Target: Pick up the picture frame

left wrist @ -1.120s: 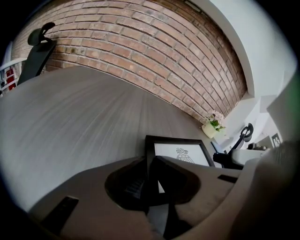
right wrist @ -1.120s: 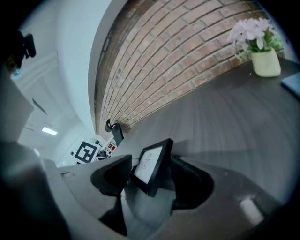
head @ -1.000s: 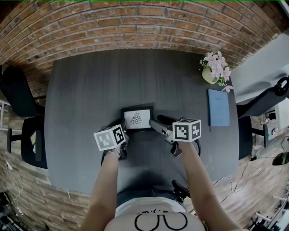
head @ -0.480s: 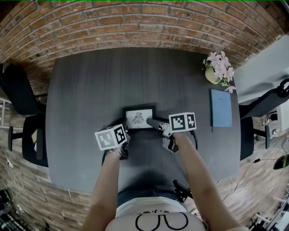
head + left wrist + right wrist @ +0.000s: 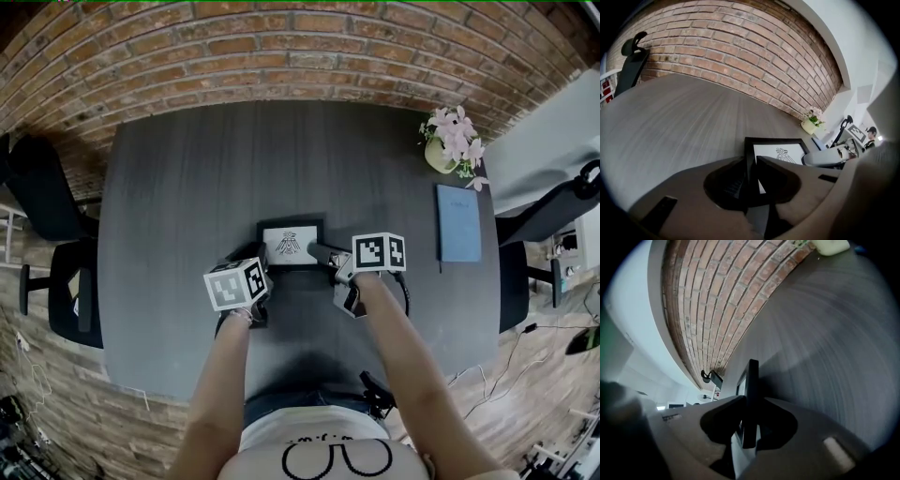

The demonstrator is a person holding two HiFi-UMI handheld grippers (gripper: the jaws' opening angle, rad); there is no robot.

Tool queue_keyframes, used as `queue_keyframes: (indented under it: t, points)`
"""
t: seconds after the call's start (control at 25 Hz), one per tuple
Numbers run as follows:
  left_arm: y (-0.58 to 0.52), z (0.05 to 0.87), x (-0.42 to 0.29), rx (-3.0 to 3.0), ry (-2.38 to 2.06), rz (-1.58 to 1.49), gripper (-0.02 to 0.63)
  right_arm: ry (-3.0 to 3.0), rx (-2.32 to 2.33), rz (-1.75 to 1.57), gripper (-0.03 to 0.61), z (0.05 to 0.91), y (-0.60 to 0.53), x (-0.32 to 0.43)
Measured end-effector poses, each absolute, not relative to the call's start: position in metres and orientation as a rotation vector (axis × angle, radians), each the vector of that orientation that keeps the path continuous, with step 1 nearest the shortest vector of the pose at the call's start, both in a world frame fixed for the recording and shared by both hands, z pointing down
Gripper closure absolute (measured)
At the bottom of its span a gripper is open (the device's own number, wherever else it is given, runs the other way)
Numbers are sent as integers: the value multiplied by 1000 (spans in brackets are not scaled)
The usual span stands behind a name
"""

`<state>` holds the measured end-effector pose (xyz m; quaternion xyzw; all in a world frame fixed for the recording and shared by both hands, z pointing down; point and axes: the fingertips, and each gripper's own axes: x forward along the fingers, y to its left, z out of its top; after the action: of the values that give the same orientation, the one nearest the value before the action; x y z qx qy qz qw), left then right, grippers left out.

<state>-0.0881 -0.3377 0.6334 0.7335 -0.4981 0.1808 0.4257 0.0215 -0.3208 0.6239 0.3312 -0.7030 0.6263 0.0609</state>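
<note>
gripping is nearly done, lifting is not. the frame [image 5: 290,245] lies near the middle of the counter [image 5: 187,178], print side up, and as far as the head view shows it rests flat there; whether any edge is a touch clear of the surface cannot be told.

the left tongs [image 5: 751,183] stand narrow on the frame's left border near its front corner, with the dark moulding caught between the two jaws and both pads against it. the right tongs [image 5: 749,425] have come in from the other side, rolled so the frame's right edge runs upright between the jaws. those jaws are closing, and the pads already look to bear on the moulding from both sides.

so the reach and the placing of both tongs look finished, and the frame is taken at two opposite sides. what is left, by my reading, is for the right grip to settle firm and then for both hands to raise the frame together off the counter, kept level so it does not twist between the grips. the flowers [image 5: 450,136] and the blue book [image 5: 458,223] sit well apart at the right and are not in the way.
</note>
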Motion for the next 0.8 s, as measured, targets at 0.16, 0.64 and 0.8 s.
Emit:
queue_keyframes:
  t: [0.16,0.64,0.8]
  points:
    - [-341,619,-91,1878,-1277,435,459,-2131,1032,1876,505,621,-321,21]
    - [-329,570,-98,1992,-1289,416,411,-2173,1072,1822,509,605,-316,18]
    - [-322,556,-104,2007,-1312,400,411,-2202,1092,1798,511,594,-311,21]
